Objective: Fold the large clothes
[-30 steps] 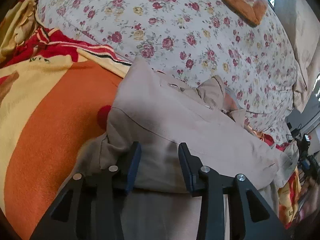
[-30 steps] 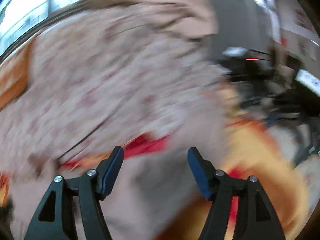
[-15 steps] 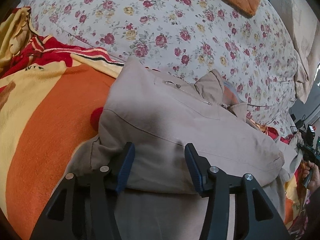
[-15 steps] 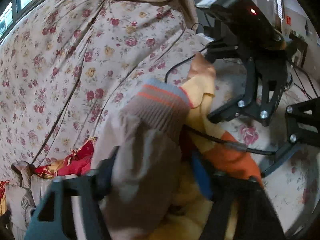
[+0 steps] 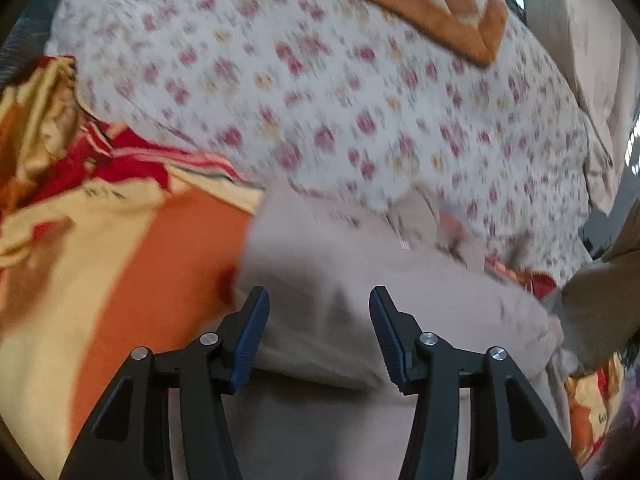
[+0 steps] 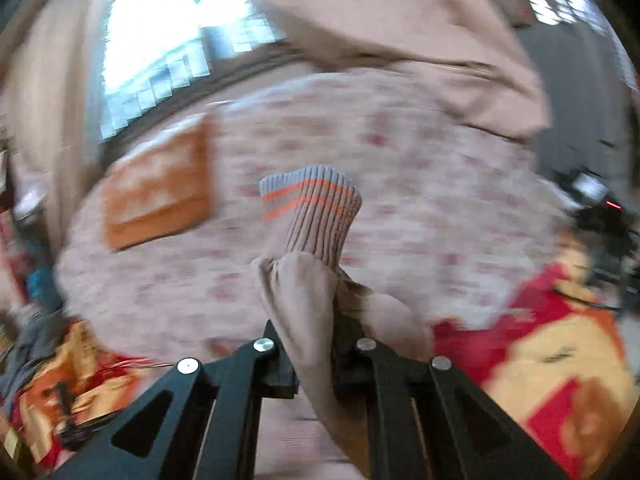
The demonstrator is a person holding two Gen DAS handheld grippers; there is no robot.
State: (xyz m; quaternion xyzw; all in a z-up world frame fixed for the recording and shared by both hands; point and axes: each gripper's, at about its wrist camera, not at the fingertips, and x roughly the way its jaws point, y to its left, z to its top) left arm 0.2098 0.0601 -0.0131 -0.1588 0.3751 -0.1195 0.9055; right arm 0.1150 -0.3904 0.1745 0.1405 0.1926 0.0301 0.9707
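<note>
A beige jacket (image 5: 340, 280) lies partly folded on the bed, its body spread in front of my left gripper (image 5: 318, 332). That gripper is open and empty, its blue pads just above the fabric. My right gripper (image 6: 314, 344) is shut on the jacket's sleeve (image 6: 304, 300) and holds it up. The ribbed cuff (image 6: 310, 212), grey-beige with orange stripes, sticks up beyond the fingers. The lifted sleeve also shows at the right edge of the left wrist view (image 5: 600, 312).
A floral quilt (image 5: 340, 92) fills the back of the bed, with an orange-bordered pillow (image 5: 420, 0) on it. An orange, yellow and red blanket (image 5: 100, 260) lies under and left of the jacket. Dark equipment (image 6: 600, 216) stands at the right. A window (image 6: 168, 48) is behind.
My right gripper has closed on the sleeve near the cuff and lifted it. My left gripper has opened wider and drawn back a little from the jacket.
</note>
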